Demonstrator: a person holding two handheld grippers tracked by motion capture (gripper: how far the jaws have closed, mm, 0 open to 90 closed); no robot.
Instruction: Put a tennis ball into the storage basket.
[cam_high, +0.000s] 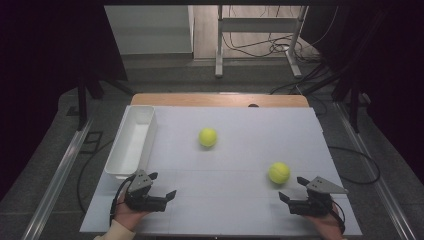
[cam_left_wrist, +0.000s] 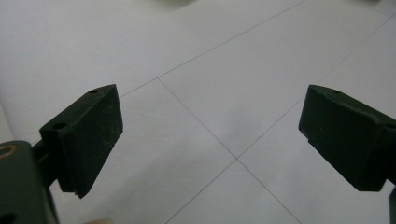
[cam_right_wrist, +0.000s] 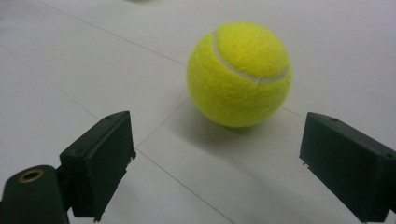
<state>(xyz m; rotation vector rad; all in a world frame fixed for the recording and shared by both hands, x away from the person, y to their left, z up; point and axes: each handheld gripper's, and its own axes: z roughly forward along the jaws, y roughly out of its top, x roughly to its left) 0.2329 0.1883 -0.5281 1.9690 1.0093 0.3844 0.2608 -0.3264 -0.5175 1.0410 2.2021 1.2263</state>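
We are holding the right gripper (cam_high: 294, 188) (jaws apart, empty) just behind the nearer fuzzy yellow tennis ball (cam_high: 279, 172), which is sitting straight ahead.

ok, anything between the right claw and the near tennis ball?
Nothing visible. The right claw is open and the tennis ball sits just ahead of it on the bare white table, not yet between the jaws.
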